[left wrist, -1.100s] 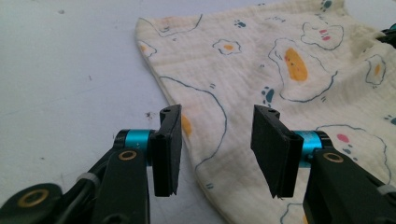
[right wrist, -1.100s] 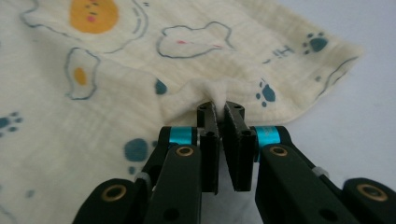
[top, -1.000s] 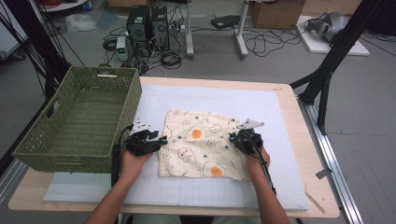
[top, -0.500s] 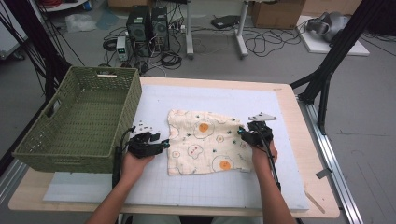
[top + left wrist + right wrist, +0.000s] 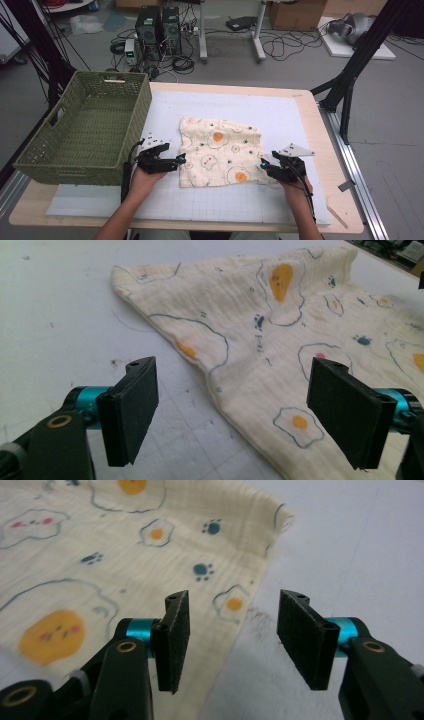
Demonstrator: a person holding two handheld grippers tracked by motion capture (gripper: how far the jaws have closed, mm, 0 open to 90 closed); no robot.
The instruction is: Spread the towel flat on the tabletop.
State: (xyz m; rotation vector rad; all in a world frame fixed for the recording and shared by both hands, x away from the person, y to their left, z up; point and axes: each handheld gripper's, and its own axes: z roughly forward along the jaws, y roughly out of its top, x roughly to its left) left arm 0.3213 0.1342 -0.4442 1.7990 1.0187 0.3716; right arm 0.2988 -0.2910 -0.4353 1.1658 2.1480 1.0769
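At the left of the desk (image 5: 320,125) stands a green woven basket (image 5: 85,130), on the pale mat (image 5: 280,115). Just right of it, the left gripper (image 5: 181,159) lies low at the left edge of the cream cloth (image 5: 220,150) printed with fried eggs. Its jaws have just been opening and now stand wide and released; in the left gripper view the cloth's edge (image 5: 280,370) runs between them on the mat, and the pads are clear of it. The cloth lies spread flat in the middle of the mat, between both hands. At its lower right corner sits the right gripper (image 5: 263,167), jaws also just opening, parted and holding nothing; in the right gripper view the cloth's edge (image 5: 150,555) lies under its left jaw, with bare mat under the right one.
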